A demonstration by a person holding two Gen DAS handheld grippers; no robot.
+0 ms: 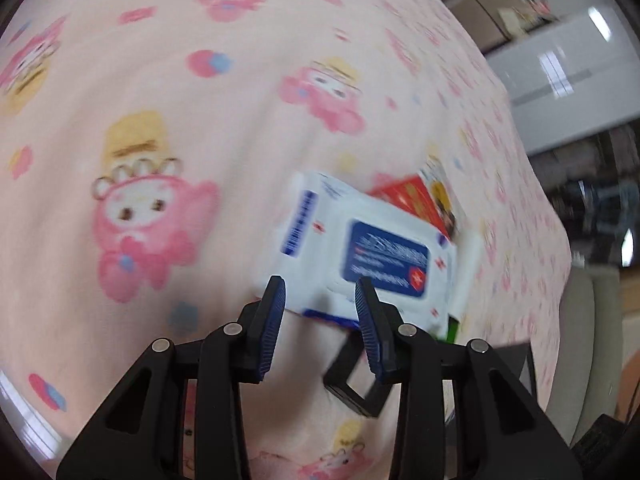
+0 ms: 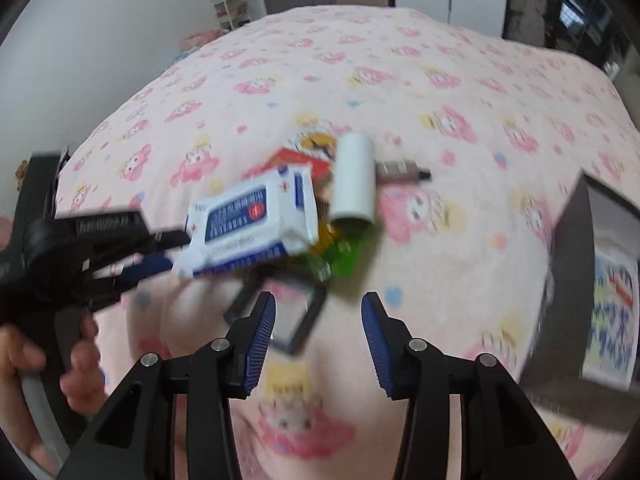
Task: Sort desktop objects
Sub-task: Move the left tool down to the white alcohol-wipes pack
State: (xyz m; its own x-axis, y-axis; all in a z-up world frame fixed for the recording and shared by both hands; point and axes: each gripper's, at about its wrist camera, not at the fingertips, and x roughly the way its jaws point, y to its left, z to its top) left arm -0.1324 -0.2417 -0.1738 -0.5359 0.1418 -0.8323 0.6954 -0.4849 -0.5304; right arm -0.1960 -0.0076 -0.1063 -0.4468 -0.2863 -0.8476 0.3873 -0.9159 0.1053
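My left gripper hangs over the near edge of the white and blue wet-wipe pack; its blue ribbed pads stand apart with nothing clamped between them. My right gripper is likewise partly open and empty, above the pink cartoon-print cloth.

The objects lie in one cluster at mid-cloth. The wet-wipe pack rests on a red printed carton and a green wrapper. A white cylindrical roll lies just beside the pack, a grey pen-like stick beside the roll. A black rectangular frame lies nearest my right gripper. A dark open box stands at the right edge.
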